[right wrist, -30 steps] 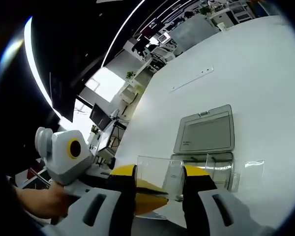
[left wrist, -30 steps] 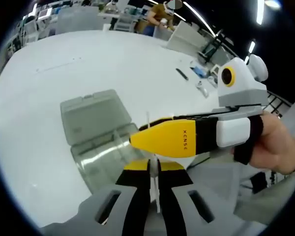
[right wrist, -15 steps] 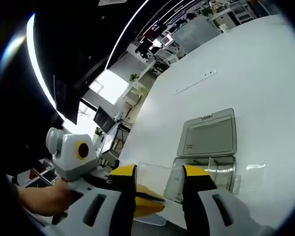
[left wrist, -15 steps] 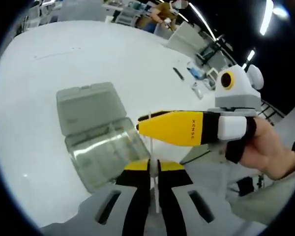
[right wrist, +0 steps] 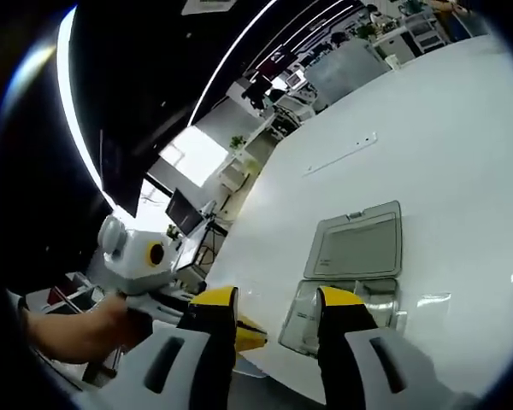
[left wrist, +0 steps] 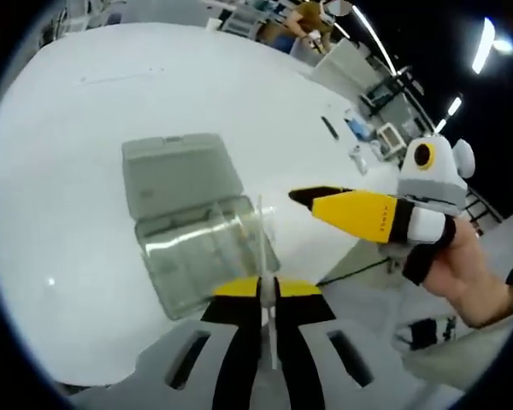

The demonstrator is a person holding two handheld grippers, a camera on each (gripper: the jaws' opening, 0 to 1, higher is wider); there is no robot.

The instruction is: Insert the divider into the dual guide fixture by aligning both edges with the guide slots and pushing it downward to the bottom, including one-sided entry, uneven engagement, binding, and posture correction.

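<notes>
Clear plastic divider (left wrist: 262, 256) sits pinched edge-on in my left tongs (left wrist: 268, 295) above the open fixture box (left wrist: 201, 256) for alignment, while my right tongs (right wrist: 276, 309) stand apart, empty.

Open-plan office or lab hall. A big white table (left wrist: 85, 94) is seen up front; rows of desks (right wrist: 385, 38) with monitors (right wrist: 181, 207) and shelving are seen behind. Long ceiling light strips (right wrist: 265, 38) run overhead, and a seated person (left wrist: 303, 15) is seen far off.

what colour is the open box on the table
Clear, grey-tinted plastic box with its lid flipped open; it shows best in the left gripper view.
</notes>
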